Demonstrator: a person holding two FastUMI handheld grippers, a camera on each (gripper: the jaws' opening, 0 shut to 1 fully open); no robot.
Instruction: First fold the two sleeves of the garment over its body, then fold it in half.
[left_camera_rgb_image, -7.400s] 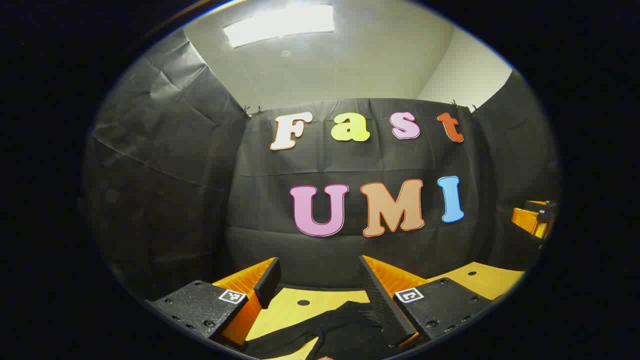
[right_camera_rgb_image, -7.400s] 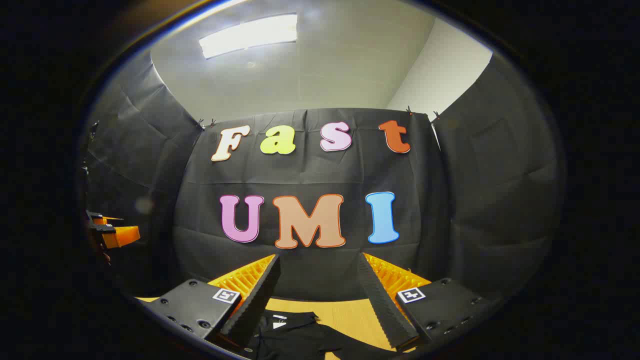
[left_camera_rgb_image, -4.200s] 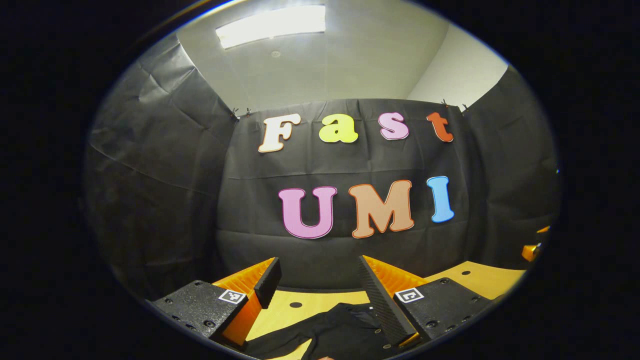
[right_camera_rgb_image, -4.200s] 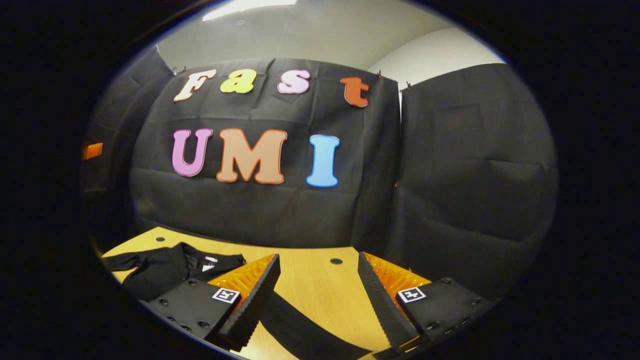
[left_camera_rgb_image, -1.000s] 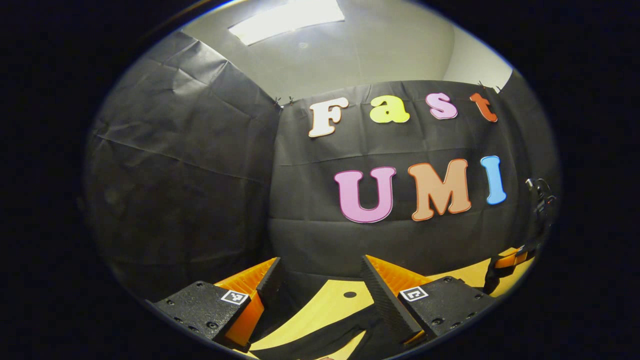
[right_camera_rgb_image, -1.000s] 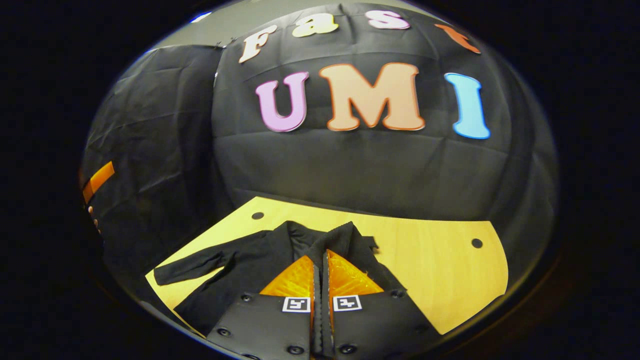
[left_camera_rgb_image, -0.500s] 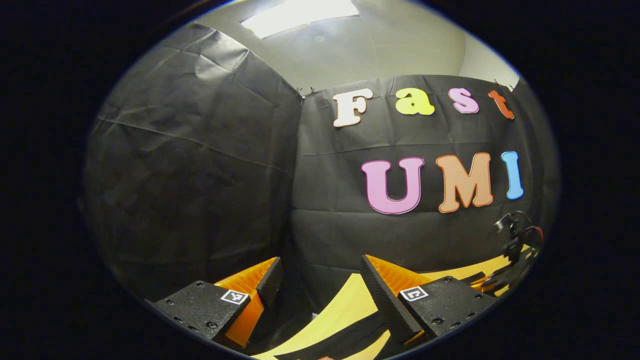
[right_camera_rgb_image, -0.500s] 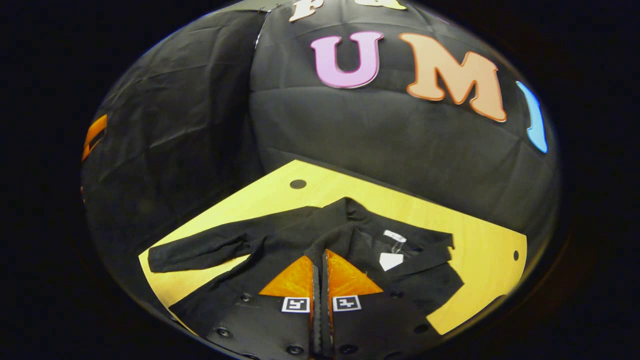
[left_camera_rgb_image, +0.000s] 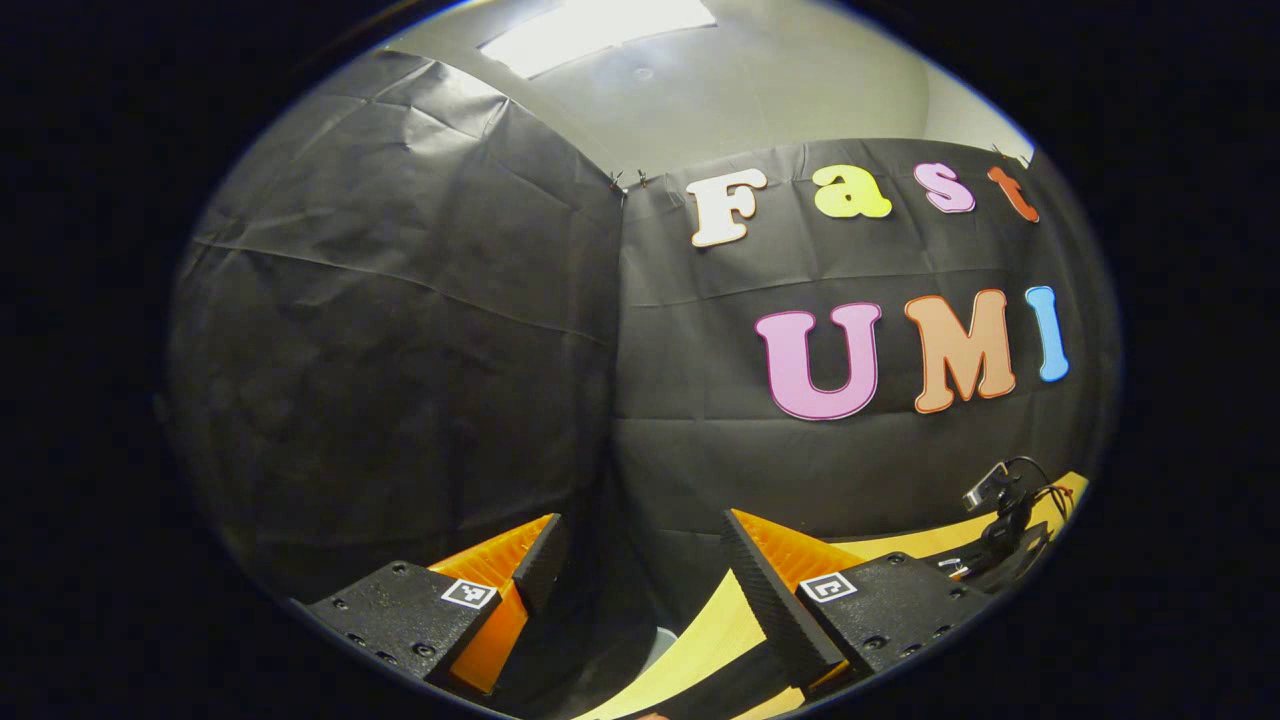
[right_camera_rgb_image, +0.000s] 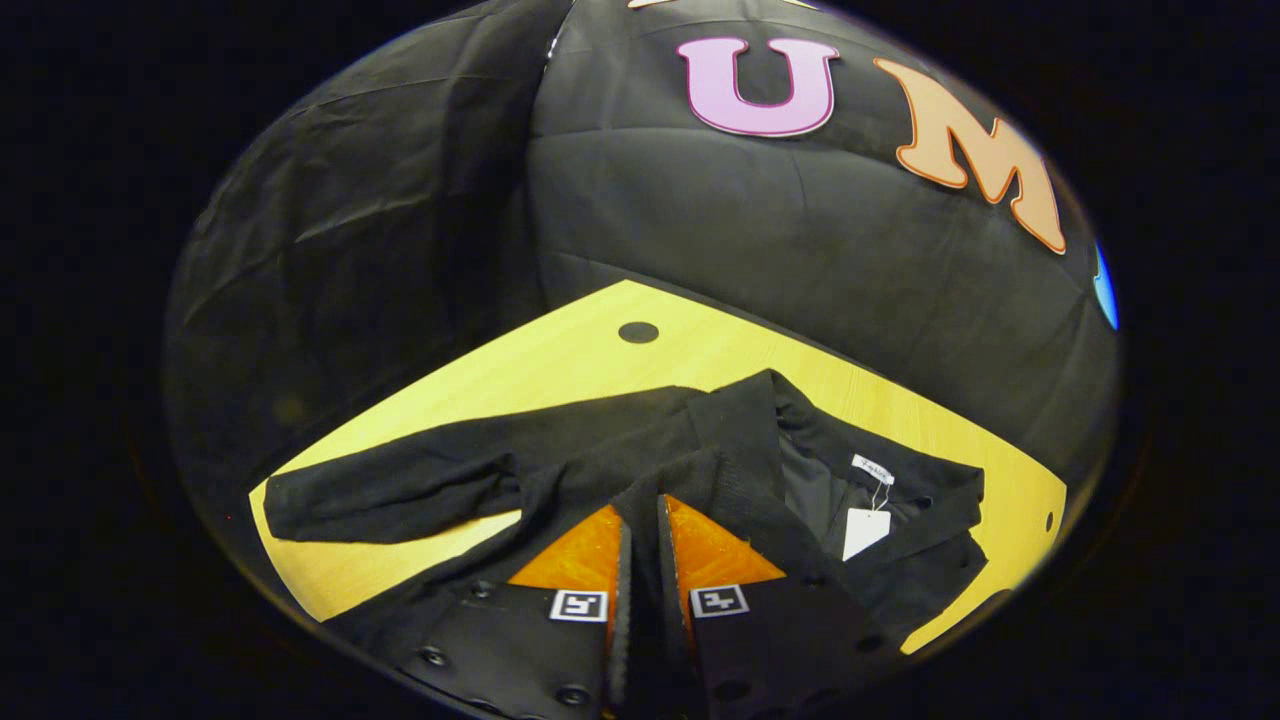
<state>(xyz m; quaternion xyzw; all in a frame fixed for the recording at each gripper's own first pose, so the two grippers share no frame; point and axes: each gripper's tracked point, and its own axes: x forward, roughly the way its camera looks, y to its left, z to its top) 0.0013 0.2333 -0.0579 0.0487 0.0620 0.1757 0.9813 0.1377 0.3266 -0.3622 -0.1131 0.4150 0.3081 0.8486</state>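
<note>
The black garment (right_camera_rgb_image: 600, 450) lies on the yellow table (right_camera_rgb_image: 560, 360), low-middle of my right gripper view. One sleeve (right_camera_rgb_image: 390, 490) sticks out to the lower left, flat on the wood. A white tag (right_camera_rgb_image: 865, 530) shows inside the collar, lower right. My right gripper (right_camera_rgb_image: 640, 505) is pinched tight on a fold of the cloth. My left gripper (left_camera_rgb_image: 640, 560), bottom of the left gripper view, is spread wide w/ nothing in it, table edge (left_camera_rgb_image: 715, 625) below.

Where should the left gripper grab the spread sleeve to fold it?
Near the cuff end of the sleeve, coming down from above with fingers across its width. It lies flat and straight on the table, pointing away from the garment, so lifting the free end carries it over.
</note>
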